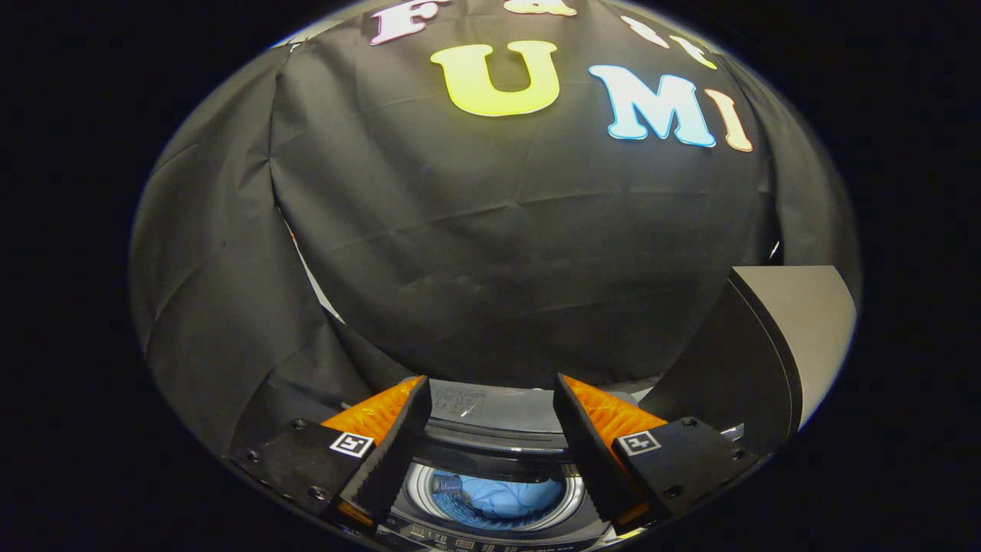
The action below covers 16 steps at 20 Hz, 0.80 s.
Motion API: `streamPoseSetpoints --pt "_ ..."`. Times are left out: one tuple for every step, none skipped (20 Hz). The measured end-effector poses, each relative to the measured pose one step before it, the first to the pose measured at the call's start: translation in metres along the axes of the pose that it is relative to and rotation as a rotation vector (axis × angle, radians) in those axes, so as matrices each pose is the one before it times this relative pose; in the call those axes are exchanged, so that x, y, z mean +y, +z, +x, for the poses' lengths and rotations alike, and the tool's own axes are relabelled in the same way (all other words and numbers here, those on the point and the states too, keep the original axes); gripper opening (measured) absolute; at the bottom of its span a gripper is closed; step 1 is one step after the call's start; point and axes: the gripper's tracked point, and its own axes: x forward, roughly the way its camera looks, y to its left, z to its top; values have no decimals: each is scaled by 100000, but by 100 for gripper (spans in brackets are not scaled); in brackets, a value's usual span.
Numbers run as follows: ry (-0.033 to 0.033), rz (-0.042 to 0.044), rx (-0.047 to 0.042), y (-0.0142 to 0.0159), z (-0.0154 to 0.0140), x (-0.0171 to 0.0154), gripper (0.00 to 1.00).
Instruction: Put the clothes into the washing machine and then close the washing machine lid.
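A top-loading washing machine (490, 429) sits below my fingers, its round drum opening showing between them. Blue clothes (510, 497) lie inside the steel drum. The lid (774, 345) stands raised and upright to the right of the opening, its dark inner face turned toward the drum. My gripper (490, 399) hangs above the machine, open, with a wide gap and nothing between its fingers (398, 445).
The black cloth wall (498, 253) hangs close behind the machine and wraps round on the left. A strip of the machine's control panel (475, 543) runs along its near edge beneath the fingers.
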Motion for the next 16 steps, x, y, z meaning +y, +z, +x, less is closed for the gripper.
streamPoseSetpoints --pt "-390 51 -964 -168 -211 -6 99" --pt "-384 -256 -1256 -100 -120 53 100" --pt "-374 -170 -960 -247 -252 46 100" --pt "-120 -402 -867 -308 -230 129 99" --pt "110 -470 -862 -603 -146 -68 100" --pt "-49 153 -306 -401 -5 0 100" --pt "121 -184 -396 -317 -184 130 100" --pt "-1 -352 -384 -153 -158 83 100" --pt "1 -451 -496 -329 -234 -6 100" --pt "-81 232 -193 -262 -255 21 99" --pt "-88 198 64 -419 -67 -13 99" --pt "-127 278 237 -409 -182 34 99" --pt "-69 10 -103 -340 -170 70 99" --pt "62 140 -219 -343 -268 67 99" --pt "57 394 -294 -536 -276 68 99" --pt "-24 281 -480 -758 -417 -22 99"
